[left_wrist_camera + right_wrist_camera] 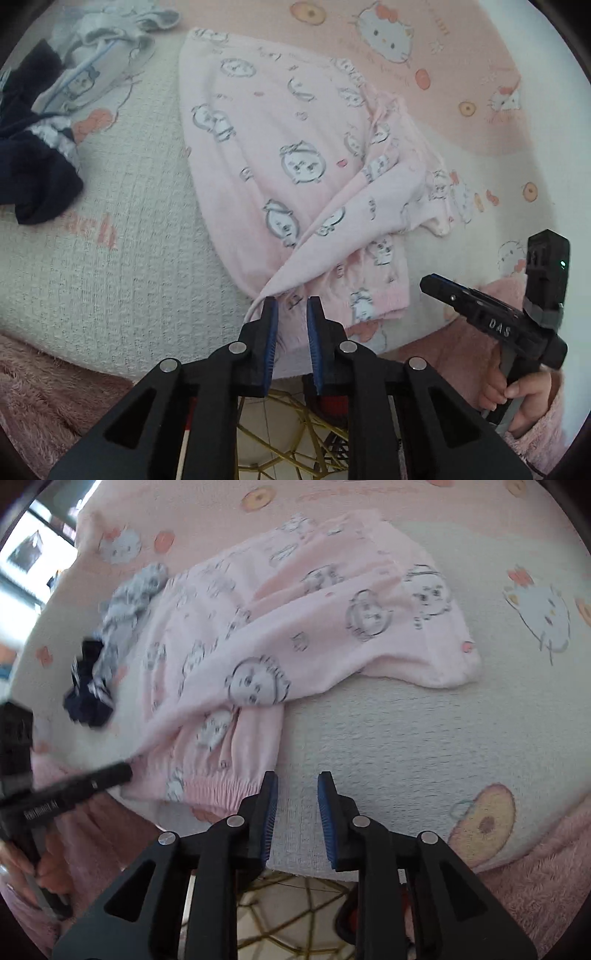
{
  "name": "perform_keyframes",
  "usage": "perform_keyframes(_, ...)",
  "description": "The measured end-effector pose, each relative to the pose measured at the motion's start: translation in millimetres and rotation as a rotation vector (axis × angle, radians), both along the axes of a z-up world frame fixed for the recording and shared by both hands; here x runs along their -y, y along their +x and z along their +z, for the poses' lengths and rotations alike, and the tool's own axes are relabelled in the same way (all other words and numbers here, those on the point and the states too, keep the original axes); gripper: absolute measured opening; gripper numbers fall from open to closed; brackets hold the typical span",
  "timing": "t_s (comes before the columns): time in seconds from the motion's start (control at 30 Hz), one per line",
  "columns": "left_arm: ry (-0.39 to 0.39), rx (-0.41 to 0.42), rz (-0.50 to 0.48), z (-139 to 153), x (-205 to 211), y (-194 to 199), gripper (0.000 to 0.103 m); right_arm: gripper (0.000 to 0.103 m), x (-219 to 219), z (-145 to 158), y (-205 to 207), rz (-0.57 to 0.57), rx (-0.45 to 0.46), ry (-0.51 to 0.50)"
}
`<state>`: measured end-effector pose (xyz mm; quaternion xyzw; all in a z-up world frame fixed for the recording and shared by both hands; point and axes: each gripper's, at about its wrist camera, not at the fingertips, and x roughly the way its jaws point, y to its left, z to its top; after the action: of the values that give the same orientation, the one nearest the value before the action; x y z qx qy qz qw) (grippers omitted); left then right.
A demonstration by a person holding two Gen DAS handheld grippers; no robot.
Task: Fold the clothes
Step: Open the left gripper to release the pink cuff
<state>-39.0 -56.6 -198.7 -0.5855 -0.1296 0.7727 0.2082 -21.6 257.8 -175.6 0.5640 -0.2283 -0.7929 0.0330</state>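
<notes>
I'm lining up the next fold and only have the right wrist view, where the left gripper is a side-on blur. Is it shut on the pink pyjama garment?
Observer: No. The left gripper is open, with a clear gap between its pads. The pink pyjama garment has a pulled-out corner ending right at its fingertips, unclamped.
Operator: Anything there that could snag?
Observer: Yes, a thin white cord pokes out from under that corner, just outside the gripper's left finger.
</notes>
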Motion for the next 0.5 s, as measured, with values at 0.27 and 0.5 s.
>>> perform_keyframes(0.27,-0.113,-0.194,-0.300,24.5,-124.5,-28.9,0.041,0.031,-107.3,41.3,-12.1,-0.356,-0.150,0.009)
perform_keyframes(0.5,-0.184,-0.226,-0.441,-3.4,-223.6,-55.7,0.041,0.032,-138.5,2.3,1.9,-0.430,-0.042,-0.115)
